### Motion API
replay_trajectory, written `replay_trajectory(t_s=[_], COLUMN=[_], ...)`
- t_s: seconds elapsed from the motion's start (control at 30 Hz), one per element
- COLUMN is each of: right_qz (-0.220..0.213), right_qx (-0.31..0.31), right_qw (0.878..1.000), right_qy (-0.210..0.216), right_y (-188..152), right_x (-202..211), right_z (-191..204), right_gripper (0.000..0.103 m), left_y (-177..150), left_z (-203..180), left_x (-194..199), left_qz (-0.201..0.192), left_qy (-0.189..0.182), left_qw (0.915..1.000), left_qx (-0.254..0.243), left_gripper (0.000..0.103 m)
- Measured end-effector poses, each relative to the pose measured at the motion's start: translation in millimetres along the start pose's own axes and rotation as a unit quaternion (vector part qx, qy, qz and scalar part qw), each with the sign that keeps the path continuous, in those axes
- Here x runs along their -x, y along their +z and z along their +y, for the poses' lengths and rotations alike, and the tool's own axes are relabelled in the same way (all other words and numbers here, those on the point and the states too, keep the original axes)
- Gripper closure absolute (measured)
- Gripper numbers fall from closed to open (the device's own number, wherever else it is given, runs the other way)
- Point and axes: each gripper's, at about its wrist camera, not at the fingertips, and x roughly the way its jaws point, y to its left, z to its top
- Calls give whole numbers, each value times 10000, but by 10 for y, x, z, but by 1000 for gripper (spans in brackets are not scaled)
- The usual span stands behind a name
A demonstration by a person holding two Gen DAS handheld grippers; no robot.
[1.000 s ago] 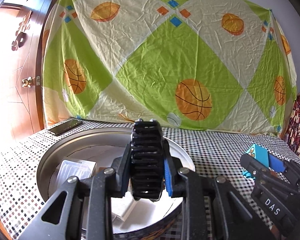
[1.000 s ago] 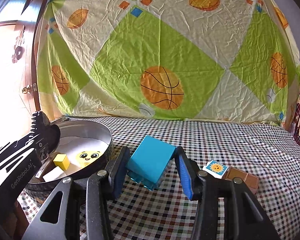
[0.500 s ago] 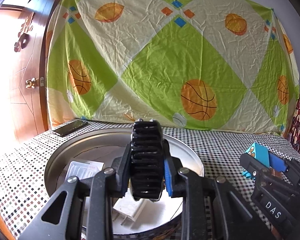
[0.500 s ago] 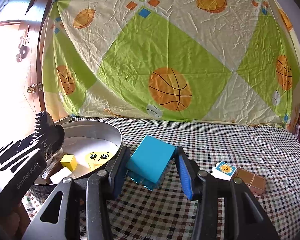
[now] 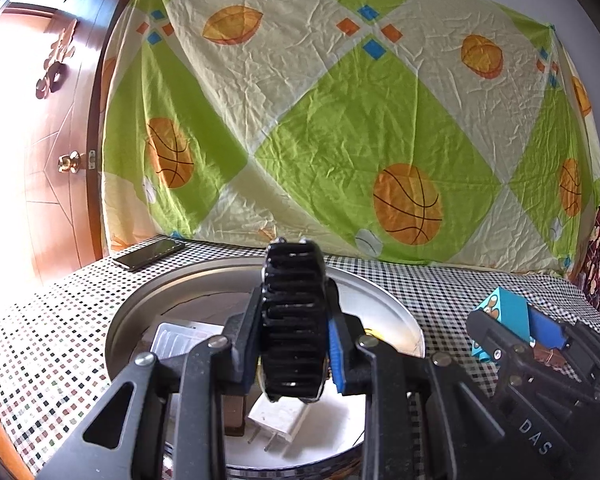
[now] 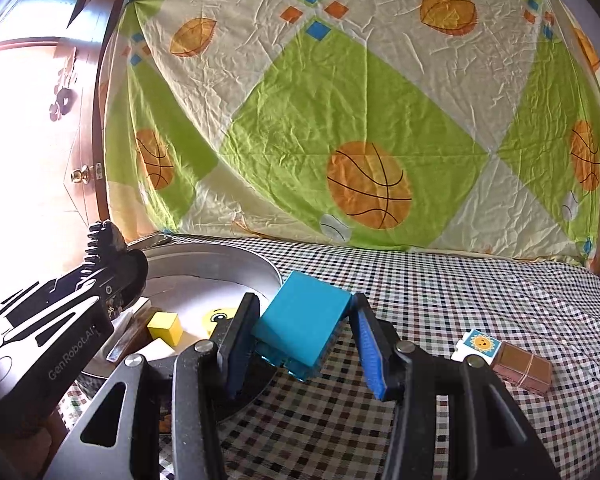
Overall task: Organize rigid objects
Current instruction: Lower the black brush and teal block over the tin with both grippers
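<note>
Left gripper (image 5: 294, 344): jaws clenched on a black toothed gear (image 5: 293, 320), held upright on edge, directly above the round metal pan (image 5: 396, 316); likely poised for release into it, the pan serving as the collecting place. Beneath and just ahead of the jaws, inside the pan: white plug adapter (image 5: 278, 420), clear plastic case (image 5: 178, 340) to the left, brown block (image 5: 233, 416) low between the left jaw and the adapter. Right gripper (image 6: 304, 340): jaws grasping a blue building brick (image 6: 305, 330), brick tilted, lifted clear of the cloth, just right of the pan rim (image 6: 236, 258); probably next for the pan. Left of these jaws, in the pan: yellow cube (image 6: 165, 327), yellow smiley piece (image 6: 219, 315) partly hidden behind the left jaw. Right of the jaws, lying on the cloth, not yet gathered: white sun-face tile (image 6: 480, 345) touching a brown block (image 6: 523, 370). Worktop: covered with checked cloth (image 6: 460, 292); dark phone (image 5: 150, 254) far left beyond the pan. Room: wrinkled green-and-cream basketball-print sheet (image 6: 340, 120) hung behind the worktop; wooden door (image 5: 60, 160) with brass knob at left, strongly backlit.
</note>
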Motion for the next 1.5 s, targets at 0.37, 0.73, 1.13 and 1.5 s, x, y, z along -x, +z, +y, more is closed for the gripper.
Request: replay_trajectory(t_s=[0.37,0.73,1.13,1.5], right_qz=[-40,-58,-29,63], right_qx=[64,153,297,374], right_qw=[9999,9996,9987,9979], right_qy=[119,211,412,522], right_y=[7,14,21,30], right_x=[-2,-11,-46,-122], right_z=[118,188,324,411], right_gripper=[53,53,53,53], left_y=[11,25,22,21], left_z=[108,284,438,424], left_x=[36,-23,-88,-137], left_qz=[-58,-52,68,165], left_qy=[28,282,383,256], left_qw=[9999,9994,9990,9994], left_qx=[117,176,197,135], left_gripper=[76,77,77,77])
